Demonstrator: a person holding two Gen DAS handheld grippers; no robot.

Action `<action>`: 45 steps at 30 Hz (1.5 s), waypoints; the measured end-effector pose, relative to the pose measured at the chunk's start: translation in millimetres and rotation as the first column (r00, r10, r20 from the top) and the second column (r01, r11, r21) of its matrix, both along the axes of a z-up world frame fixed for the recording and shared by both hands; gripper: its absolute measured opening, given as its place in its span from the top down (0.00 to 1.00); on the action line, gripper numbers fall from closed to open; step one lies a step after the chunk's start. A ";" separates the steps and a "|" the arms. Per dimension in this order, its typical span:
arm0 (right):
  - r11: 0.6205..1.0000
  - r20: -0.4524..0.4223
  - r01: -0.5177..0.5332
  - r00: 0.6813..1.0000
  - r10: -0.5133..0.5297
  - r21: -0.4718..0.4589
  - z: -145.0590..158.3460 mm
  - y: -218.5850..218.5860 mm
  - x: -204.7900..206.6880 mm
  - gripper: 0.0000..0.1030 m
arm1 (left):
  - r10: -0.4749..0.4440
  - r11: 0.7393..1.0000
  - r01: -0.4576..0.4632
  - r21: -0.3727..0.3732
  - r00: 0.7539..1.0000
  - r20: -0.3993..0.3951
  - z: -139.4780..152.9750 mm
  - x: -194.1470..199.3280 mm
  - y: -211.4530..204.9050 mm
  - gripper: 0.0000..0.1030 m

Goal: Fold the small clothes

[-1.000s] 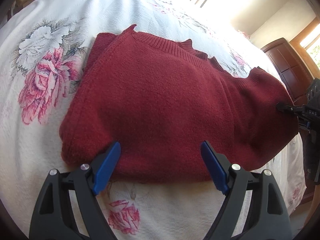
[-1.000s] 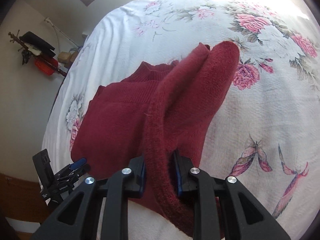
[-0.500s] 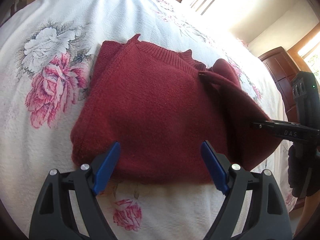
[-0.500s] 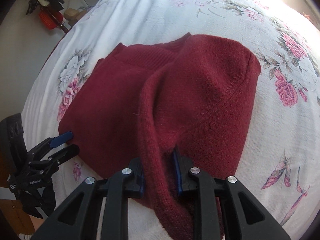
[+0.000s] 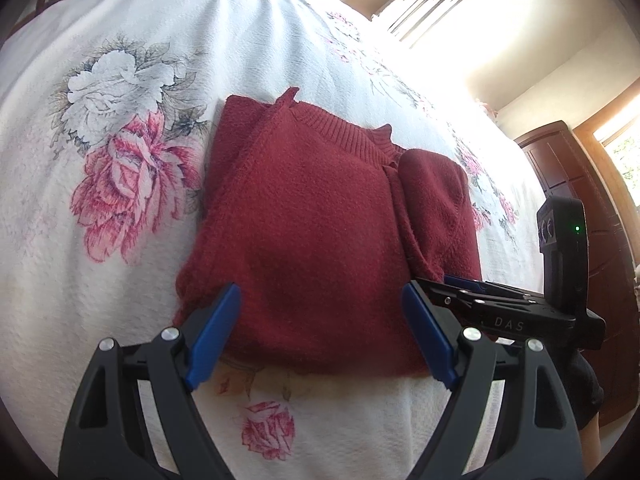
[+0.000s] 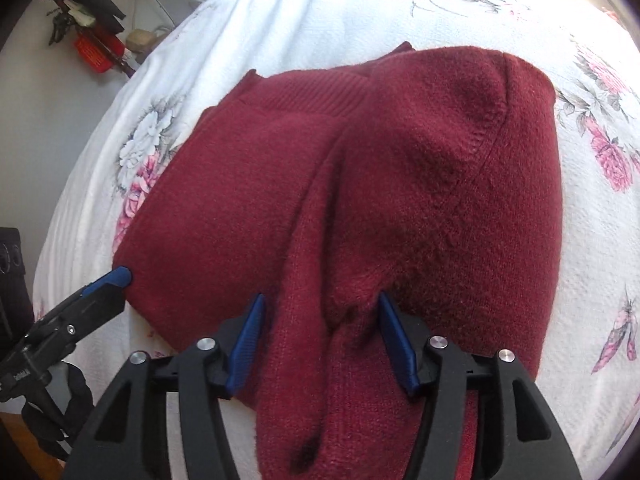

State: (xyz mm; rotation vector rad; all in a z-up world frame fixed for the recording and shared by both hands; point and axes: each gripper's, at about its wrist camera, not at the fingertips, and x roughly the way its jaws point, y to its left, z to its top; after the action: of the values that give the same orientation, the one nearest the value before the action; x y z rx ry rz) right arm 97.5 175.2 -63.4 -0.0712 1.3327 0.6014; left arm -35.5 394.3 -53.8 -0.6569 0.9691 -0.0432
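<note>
Here both grippers' fingers are spread, gripping nothing: left gripper [image 5: 320, 334] and right gripper [image 6: 320, 336] low at the sweater's [image 5: 304, 232] hem.

Two low views, shared sweater [image 5: 312, 232]

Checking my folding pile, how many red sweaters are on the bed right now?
1. The red sweater lies folded mid-bed on the floral bedspread, between the open left gripper and right gripper. Nothing else shows, though layers could hide something.
</note>
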 end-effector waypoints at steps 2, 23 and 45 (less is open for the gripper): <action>0.993 -0.028 0.060 0.998 -0.057 0.100 12.4 -16.8 -0.1 0.43 | 0.000 1.000 0.000 0.001 1.000 -0.002 -1.5 0.5 -0.2 0.21; 0.996 0.232 0.050 0.972 -0.032 -0.073 25.8 -33.6 -68.8 0.59 | -0.030 0.998 0.032 0.059 0.999 -0.032 -8.7 12.8 -18.4 0.21; 0.869 -0.082 0.325 0.945 -0.317 0.372 25.6 -134.0 -76.8 0.51 | -0.077 0.993 0.075 -0.091 0.997 -0.015 -3.1 17.7 -31.7 0.21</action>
State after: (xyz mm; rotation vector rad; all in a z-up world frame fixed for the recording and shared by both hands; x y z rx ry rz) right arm 20.7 41.2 -37.8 0.4707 1.1888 0.5658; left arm -17.8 362.6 -56.9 -0.7044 1.0144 -0.1490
